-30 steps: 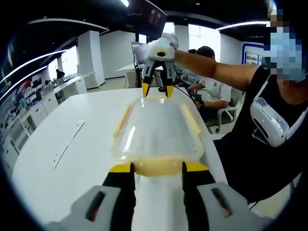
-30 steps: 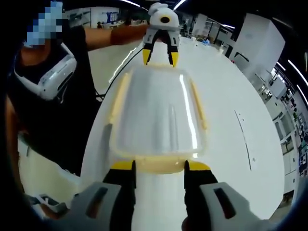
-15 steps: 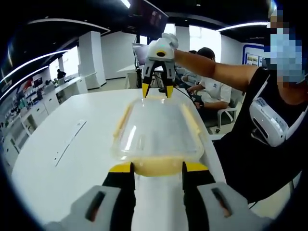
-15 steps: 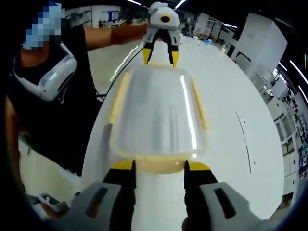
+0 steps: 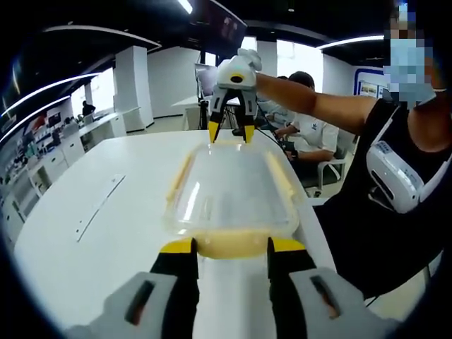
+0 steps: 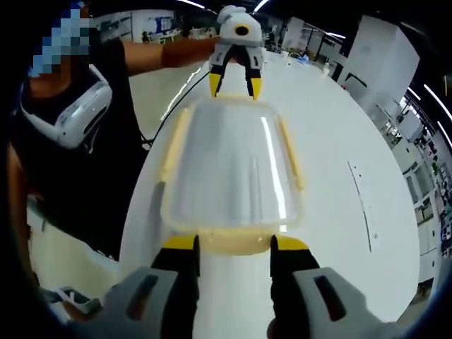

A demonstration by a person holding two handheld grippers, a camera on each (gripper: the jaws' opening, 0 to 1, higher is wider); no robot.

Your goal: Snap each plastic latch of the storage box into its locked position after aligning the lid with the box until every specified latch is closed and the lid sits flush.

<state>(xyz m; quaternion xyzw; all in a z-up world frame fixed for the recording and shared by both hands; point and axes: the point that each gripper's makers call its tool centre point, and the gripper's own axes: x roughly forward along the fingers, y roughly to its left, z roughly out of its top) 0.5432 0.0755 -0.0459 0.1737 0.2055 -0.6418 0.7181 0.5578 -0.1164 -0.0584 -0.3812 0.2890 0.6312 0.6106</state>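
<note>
**Jaws spread at both end latches**

Jaws of left gripper [image 5: 227,248] and right gripper [image 6: 233,246] spread, each straddling an end latch [image 5: 233,244]. I see storage box [image 5: 233,194] mid-counter [image 5: 106,212]. Risk: uneven push skews lid [image 6: 229,166], latch misses.

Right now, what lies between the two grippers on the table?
In both views, the clear storage box with its lid on lies between the left gripper and the right gripper.

My view: white table [image 5: 106,233] bearing the clear-lidded storage box [image 5: 232,198]; a thin pale strip [image 5: 99,207] lies beside it.
</note>
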